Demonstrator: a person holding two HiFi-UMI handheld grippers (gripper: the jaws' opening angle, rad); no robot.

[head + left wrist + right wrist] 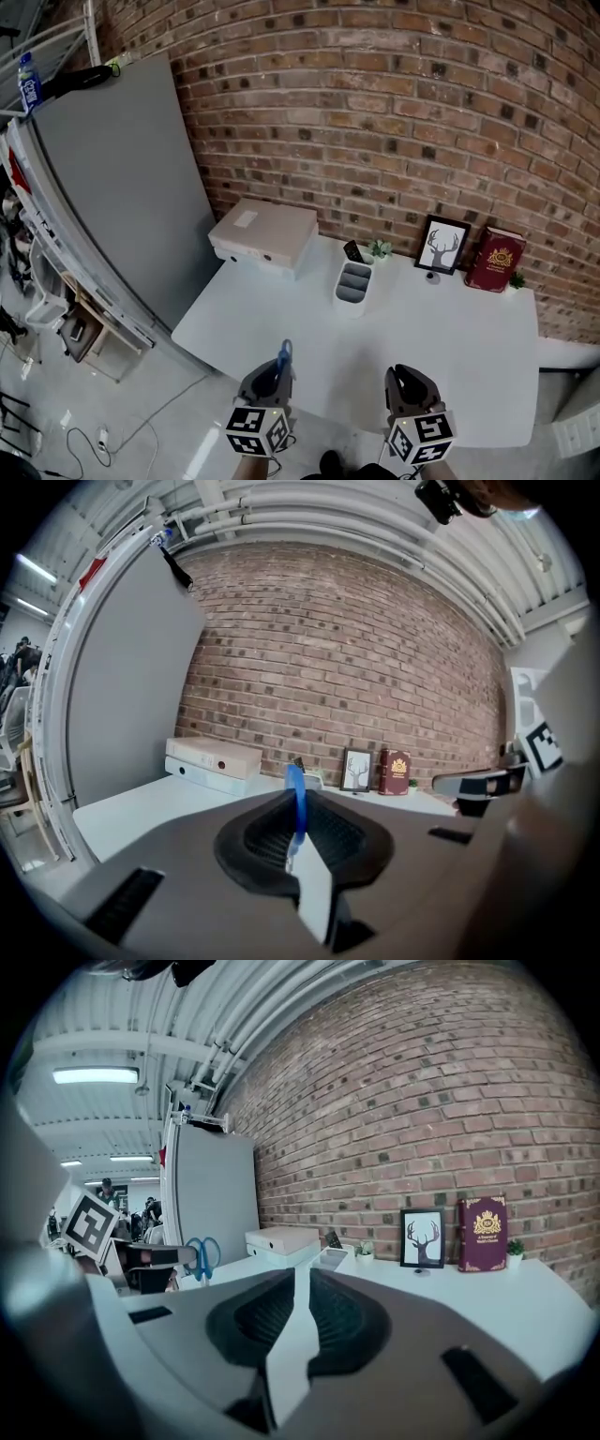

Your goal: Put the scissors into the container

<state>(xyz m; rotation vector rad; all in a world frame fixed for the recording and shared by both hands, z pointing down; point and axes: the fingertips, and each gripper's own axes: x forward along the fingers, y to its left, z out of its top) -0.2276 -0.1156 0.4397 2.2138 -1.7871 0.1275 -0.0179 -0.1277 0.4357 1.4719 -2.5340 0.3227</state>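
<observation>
Blue-handled scissors (285,355) stand with their handles up in my left gripper (274,375), which is shut on them above the near edge of the white table (450,347). In the left gripper view the blue handle (296,799) rises edge-on between the closed jaws of the left gripper (298,841). The grey compartmented container (354,283) stands at the table's back middle, well beyond both grippers. My right gripper (410,382) is shut with nothing in it. In the right gripper view its jaws meet at the right gripper (298,1307), with the scissors (201,1255) off to the left and the container (333,1258) ahead.
White box files (264,234) lie at the table's back left. A small plant (380,249), a framed deer picture (442,246) and a red book (495,259) line the brick wall. A tall grey panel (122,187) stands to the left of the table.
</observation>
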